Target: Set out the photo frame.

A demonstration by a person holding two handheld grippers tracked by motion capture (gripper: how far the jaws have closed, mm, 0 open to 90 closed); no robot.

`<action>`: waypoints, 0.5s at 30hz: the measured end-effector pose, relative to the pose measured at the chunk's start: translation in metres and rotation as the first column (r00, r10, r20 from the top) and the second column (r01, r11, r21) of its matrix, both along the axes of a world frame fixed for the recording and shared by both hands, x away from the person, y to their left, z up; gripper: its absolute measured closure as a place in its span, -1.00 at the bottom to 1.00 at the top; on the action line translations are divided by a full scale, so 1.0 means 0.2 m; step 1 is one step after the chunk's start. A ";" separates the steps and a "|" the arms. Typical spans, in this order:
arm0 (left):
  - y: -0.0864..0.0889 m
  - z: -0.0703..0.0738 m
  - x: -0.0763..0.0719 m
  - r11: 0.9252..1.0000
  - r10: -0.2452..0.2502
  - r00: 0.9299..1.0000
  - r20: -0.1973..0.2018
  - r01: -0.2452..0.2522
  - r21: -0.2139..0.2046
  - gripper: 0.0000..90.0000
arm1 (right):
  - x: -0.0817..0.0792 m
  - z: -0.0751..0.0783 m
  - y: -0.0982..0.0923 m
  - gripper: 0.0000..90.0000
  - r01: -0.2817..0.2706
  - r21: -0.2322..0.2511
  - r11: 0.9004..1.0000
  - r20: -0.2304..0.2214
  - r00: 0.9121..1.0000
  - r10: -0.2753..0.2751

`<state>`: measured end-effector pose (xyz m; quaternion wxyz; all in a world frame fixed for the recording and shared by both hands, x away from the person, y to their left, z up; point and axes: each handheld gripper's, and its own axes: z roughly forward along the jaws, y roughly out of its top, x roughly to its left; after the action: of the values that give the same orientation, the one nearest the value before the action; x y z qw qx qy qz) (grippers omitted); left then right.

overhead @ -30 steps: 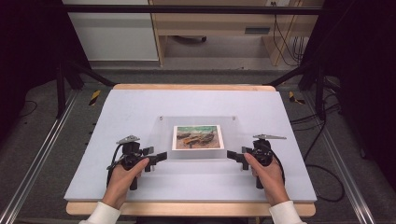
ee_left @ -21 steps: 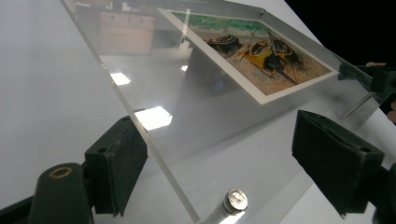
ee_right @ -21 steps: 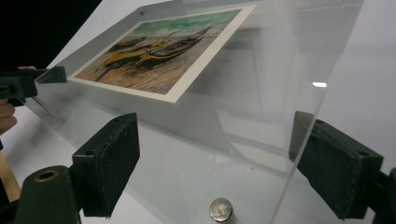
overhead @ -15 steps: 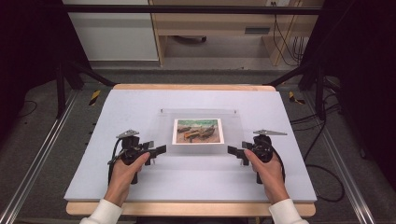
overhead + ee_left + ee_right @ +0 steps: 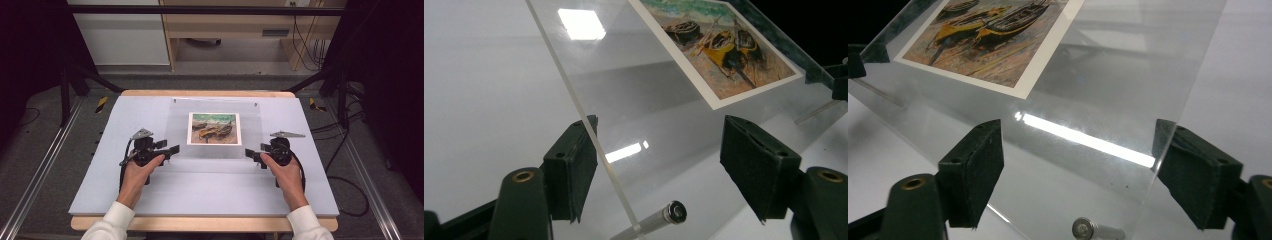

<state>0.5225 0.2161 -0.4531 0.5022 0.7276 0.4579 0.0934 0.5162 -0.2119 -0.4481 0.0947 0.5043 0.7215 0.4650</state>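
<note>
Acrylic sheet (image 5: 215,131) edges between tool (image 5: 674,170) jaws

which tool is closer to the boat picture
Left. The left tool sits just off the boat picture's lower left corner; the right tool is below and right of it, slightly farther.

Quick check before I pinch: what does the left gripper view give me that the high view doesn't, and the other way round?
Left gripper view: the left gripper has the clear panel's edge between its fingers, hard by one pad and well off the other. They have just been closing and are not yet clamped. A metal pin lies under the corner.
High view: the white table, and the right gripper at the panel's opposite side, also just closing.
Both: the panel and the boat picture.
</note>
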 end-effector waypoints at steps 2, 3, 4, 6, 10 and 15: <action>0.01 -0.01 -0.02 1.000 0.009 1.000 0.005 -0.009 -0.022 -0.26 | -0.02 0.01 0.02 -0.48 0.002 -0.025 1.000 0.009 1.000 -0.002; 0.02 -0.01 -0.03 1.000 0.009 1.000 0.006 -0.009 -0.020 -0.26 | -0.02 0.01 0.02 -0.48 0.002 -0.025 1.000 0.009 1.000 -0.002; 0.02 -0.01 -0.03 1.000 0.006 1.000 0.008 -0.006 -0.012 -0.26 | -0.03 0.01 0.02 -0.47 0.000 -0.028 1.000 0.018 1.000 0.000; 0.01 -0.01 -0.04 1.000 0.008 1.000 0.016 -0.007 -0.010 -0.26 | -0.04 0.01 0.02 -0.46 -0.002 -0.035 0.999 0.020 1.000 0.003; 0.02 -0.01 -0.06 1.000 0.011 1.000 0.028 -0.011 -0.002 -0.21 | -0.07 0.01 0.02 -0.42 -0.003 -0.053 0.999 0.037 0.999 0.005; 0.02 0.00 -0.10 1.000 0.016 0.999 0.044 -0.016 0.013 -0.14 | -0.12 0.01 0.03 -0.38 0.012 -0.071 0.997 0.057 0.998 -0.008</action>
<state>0.5017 0.2198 -0.4537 0.5064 0.7251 0.4520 0.1165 0.4920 -0.2068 -0.4464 0.1352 0.4908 0.7321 0.4527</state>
